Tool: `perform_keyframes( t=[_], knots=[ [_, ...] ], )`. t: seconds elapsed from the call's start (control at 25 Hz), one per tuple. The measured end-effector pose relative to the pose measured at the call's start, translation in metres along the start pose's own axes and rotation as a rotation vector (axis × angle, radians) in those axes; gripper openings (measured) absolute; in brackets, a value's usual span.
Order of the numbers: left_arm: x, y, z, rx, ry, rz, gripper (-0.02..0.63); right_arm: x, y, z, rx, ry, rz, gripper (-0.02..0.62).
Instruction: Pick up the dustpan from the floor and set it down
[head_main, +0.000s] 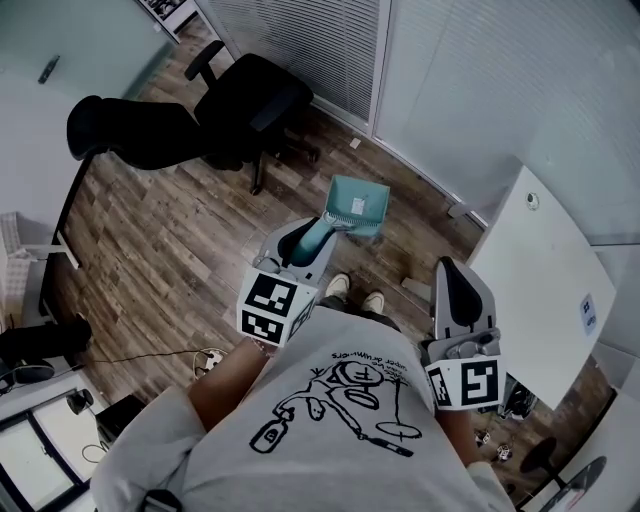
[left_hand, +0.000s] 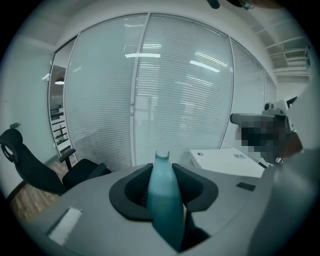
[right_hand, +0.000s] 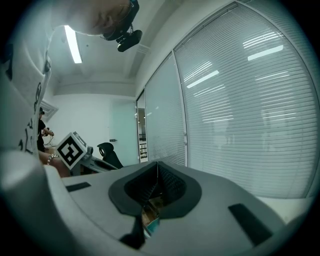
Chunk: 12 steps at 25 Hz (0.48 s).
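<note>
The left gripper (head_main: 312, 238) is clamped on the handle of the dustpan (head_main: 360, 205). In the left gripper view the handle stands between the two dark ribbed pads (left_hand: 134, 189), which press on it from both sides. It is smooth teal plastic, rounded, and it gets narrower toward a small notched end. In the head view the pan itself is a flat, square scoop of the same teal plastic with a low rim. It hangs from the gripper in the air, above the floor (head_main: 170, 240) and in front of the person's shoes (head_main: 355, 292).

The right gripper (right_hand: 157, 172) holds nothing. Its grey jaws are closed on each other, and the ribbed black pads meet in a thin line. It is at the person's right side, well apart from the dustpan. Each gripper carries a white cube (head_main: 272, 305) with black square markers.

The floor is of brown wooden planks with a visible grain. A black chair (head_main: 240, 105) with armrests stands on it, beyond the dustpan. At the right is a white table (head_main: 540, 280) with a smooth top and a rounded corner. White horizontal blinds (head_main: 330, 50) cover the glass wall behind. The person wears a white shirt (head_main: 320, 450) with a black line drawing.
</note>
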<state>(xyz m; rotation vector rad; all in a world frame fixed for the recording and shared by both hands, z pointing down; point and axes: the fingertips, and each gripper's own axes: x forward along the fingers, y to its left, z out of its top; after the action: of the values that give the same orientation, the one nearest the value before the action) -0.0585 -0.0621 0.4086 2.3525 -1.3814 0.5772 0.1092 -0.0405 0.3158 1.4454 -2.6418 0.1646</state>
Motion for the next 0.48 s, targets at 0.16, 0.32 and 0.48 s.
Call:
perform_keyframes(
  t=[0.16, 0.32, 0.48],
  knots=[
    [-0.014, -0.005, 0.014, 0.009, -0.015, 0.006, 0.118, -0.002, 0.003, 0.0, -0.003, -0.002, 0.003, 0.005],
    [-0.023, -0.006, 0.024, 0.011, -0.031, 0.006, 0.118, 0.0, 0.003, 0.0, -0.002, -0.001, 0.003, 0.005],
    [-0.023, -0.006, 0.028, 0.004, -0.044, 0.003, 0.118, 0.001, 0.003, 0.0, -0.001, -0.002, 0.004, 0.003]
  ],
)
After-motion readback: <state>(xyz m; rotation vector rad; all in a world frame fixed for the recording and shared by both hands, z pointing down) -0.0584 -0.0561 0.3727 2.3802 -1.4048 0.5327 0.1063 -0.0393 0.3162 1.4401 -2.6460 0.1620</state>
